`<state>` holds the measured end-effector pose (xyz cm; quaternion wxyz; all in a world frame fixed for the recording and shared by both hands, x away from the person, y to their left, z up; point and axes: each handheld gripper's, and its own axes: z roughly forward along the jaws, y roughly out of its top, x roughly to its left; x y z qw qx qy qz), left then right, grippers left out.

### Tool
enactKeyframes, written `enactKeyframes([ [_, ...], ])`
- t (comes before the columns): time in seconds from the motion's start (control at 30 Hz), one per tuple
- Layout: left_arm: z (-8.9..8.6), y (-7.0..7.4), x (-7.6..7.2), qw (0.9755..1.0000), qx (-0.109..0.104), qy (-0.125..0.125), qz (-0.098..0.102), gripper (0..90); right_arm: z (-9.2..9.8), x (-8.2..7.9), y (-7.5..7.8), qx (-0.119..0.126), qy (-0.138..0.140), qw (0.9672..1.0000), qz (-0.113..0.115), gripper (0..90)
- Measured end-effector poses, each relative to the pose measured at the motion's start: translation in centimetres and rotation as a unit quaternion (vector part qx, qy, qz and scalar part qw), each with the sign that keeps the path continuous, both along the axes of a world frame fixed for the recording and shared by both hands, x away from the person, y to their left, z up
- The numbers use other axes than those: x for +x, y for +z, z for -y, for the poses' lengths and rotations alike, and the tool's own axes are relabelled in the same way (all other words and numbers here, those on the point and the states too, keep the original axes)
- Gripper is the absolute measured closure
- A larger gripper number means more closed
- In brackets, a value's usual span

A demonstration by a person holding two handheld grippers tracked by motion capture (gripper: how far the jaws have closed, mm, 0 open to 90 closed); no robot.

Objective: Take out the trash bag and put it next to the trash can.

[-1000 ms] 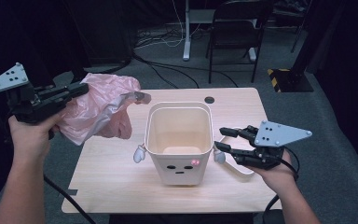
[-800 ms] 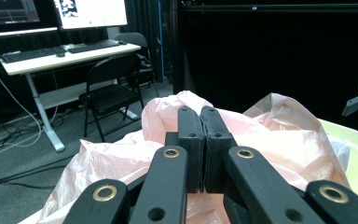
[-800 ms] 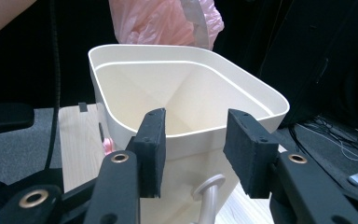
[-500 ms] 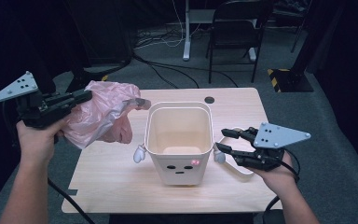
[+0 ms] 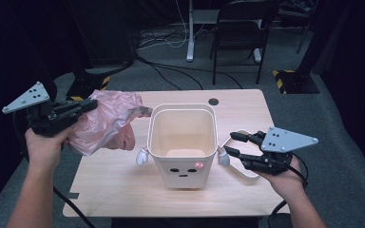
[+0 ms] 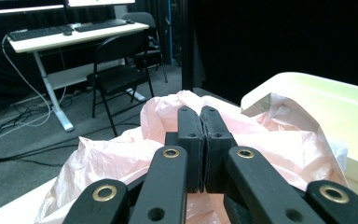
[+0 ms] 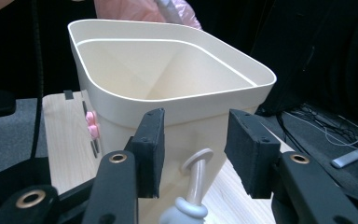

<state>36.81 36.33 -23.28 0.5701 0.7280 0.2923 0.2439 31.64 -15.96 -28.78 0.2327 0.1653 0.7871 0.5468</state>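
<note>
At the left of the high view my left gripper [image 5: 86, 107] is clamped on the pink bag [image 5: 105, 122], just left of the bin [image 5: 183, 142] and nearer its mouth than my right gripper [image 5: 233, 144], whose jaws stand apart at the bin's small arm [image 5: 223, 158].

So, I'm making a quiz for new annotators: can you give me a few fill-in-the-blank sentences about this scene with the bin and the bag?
1. The left gripper is shut on a thin ____ plastic bag.
2. The cream bin on the wooden table stands upright and has ____ inside it.
3. The right gripper, with its jaws ____, points at the bin's small arm.

Missing words: pink; nothing; open
</note>
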Motion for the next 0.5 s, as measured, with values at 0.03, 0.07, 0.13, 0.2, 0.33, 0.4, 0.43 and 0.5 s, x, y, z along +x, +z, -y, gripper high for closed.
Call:
enactKeyframes([
  [0.03,0.0,-0.2,0.0,1.0,0.001,0.0,-0.002,88.4,0.1,0.0,0.0,0.001,0.0,1.0,0.0,55.8],
  [0.07,0.0,-0.3,0.1,1.0,0.002,0.001,-0.003,88.4,0.1,0.0,0.0,0.001,-0.002,1.0,0.0,55.7],
  [0.13,-0.1,-0.7,0.2,1.0,0.0,0.002,-0.006,88.4,0.3,0.0,-0.1,-0.003,-0.005,1.0,0.003,55.5],
  [0.2,-0.1,-0.9,0.2,1.0,-0.002,0.003,-0.008,88.4,0.4,-0.1,-0.1,-0.004,-0.006,1.0,0.004,55.0],
  [0.33,-0.1,-1.5,0.3,0.9999,-0.002,0.002,-0.012,88.4,0.5,0.0,-0.2,-0.009,-0.008,0.9999,0.003,54.3],
  [0.4,-0.1,-1.8,0.4,0.9999,-0.002,0.002,-0.015,88.4,0.6,0.1,-0.4,-0.006,-0.008,0.9999,0.003,54.5],
  [0.43,0.0,-1.9,0.5,0.9999,-0.003,0.003,-0.015,88.4,0.7,0.2,-0.5,-0.006,-0.01,0.9999,0.001,54.5],
  [0.5,0.0,-2.3,0.6,0.9999,-0.002,0.003,-0.017,88.4,0.8,0.3,-0.8,-0.007,-0.013,0.9999,-0.002,54.5],
])
